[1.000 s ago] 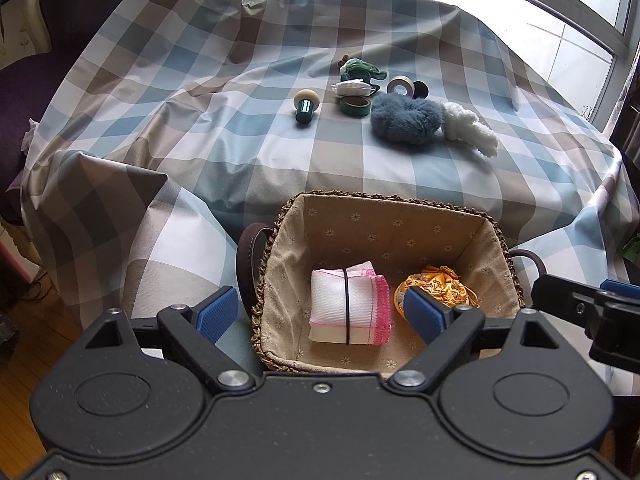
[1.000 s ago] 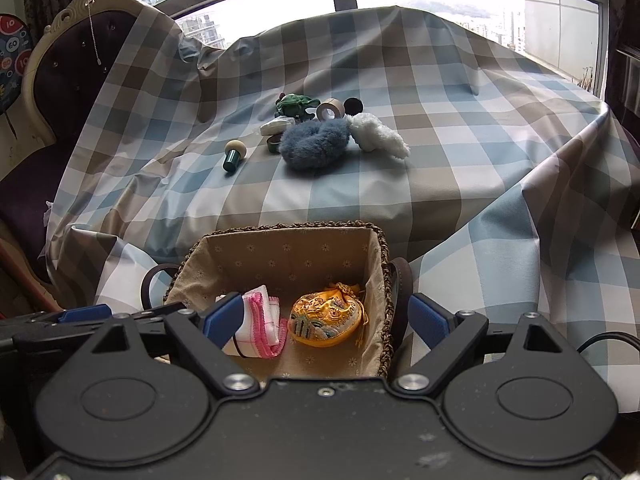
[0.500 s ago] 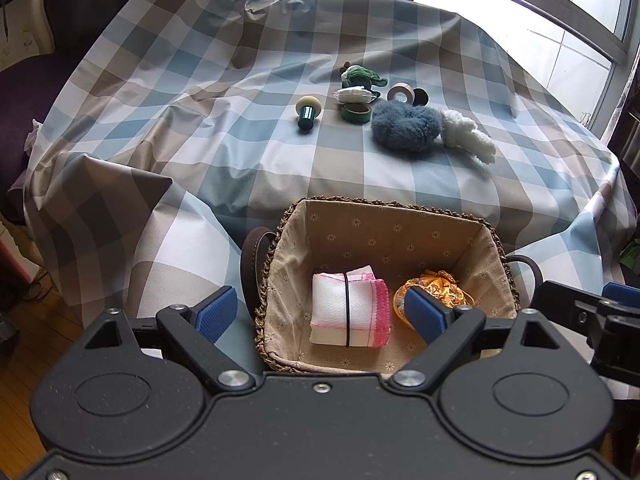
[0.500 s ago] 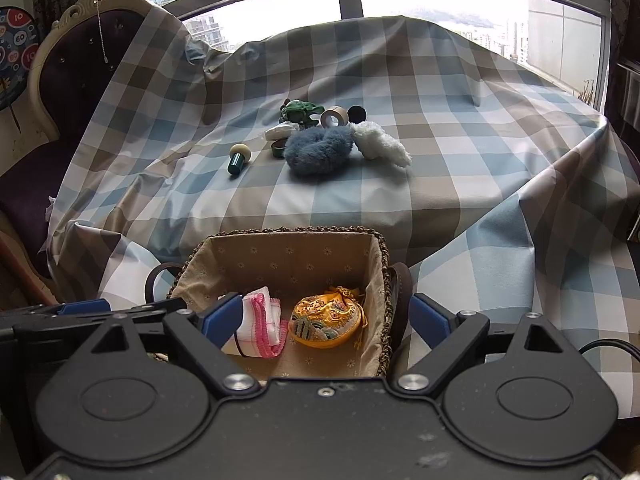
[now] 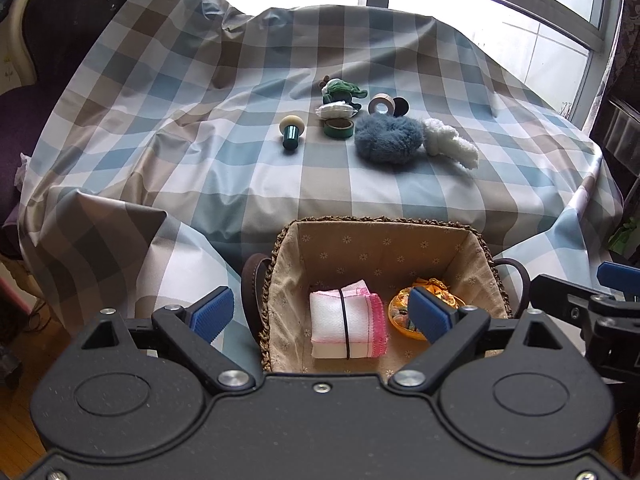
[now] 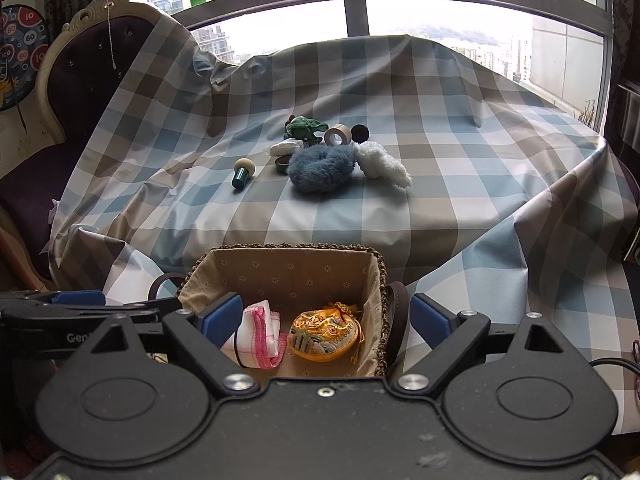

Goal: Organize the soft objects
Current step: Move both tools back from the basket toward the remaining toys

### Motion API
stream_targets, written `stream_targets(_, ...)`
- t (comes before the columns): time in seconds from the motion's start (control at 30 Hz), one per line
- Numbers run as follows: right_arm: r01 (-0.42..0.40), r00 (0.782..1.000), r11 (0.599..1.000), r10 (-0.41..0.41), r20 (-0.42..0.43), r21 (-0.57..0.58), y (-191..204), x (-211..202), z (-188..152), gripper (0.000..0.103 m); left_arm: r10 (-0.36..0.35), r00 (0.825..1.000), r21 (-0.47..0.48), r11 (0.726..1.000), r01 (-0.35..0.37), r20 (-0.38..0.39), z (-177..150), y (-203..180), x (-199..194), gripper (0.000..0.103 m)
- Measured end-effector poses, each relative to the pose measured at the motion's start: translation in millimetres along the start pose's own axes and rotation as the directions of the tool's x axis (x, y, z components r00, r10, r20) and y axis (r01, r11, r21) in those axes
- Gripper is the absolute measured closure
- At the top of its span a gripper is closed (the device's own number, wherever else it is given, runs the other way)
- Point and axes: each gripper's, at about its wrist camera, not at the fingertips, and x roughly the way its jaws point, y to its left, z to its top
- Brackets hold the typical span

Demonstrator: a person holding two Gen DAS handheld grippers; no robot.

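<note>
A woven basket (image 5: 384, 222) (image 6: 288, 247) with a beige lining stands at the near table edge. In it lie a folded white cloth with pink trim (image 5: 346, 330) (image 6: 260, 334) and an orange embroidered pouch (image 5: 436, 304) (image 6: 324, 338). Farther back on the checked cloth lie a fluffy blue toy (image 5: 388, 140) (image 6: 322, 166), a white fluffy toy (image 5: 450, 142) (image 6: 382, 162) and a green plush (image 5: 340, 90) (image 6: 302, 128). My left gripper (image 5: 322, 314) is open and empty above the basket's near side. My right gripper (image 6: 326, 318) is open and empty there too.
Among the toys are a green-handled stamp (image 5: 291, 132) (image 6: 242, 174), a green tape ring (image 5: 338, 128), a beige tape roll (image 5: 380, 105) (image 6: 337, 135), a black disc (image 5: 401, 106) and a white packet (image 5: 335, 111). A purple chair (image 6: 80, 80) stands left, a window behind.
Both grippers have drawn back and tilted up a little, so the basket sits lower in view and more of the window shows. Nothing on the table has moved.
</note>
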Motion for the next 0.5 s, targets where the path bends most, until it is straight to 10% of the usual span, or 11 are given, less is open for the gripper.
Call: stream_targets(0.5, -0.004, 1.0, 0.995, 0.004, 0.003, -0.095, 12.7, 22.3, 30.5, 0.012, 0.035, 0.999, 0.047, 0.998, -0.036, 0.035, 51.3, 1.2, 24.5, 0.012)
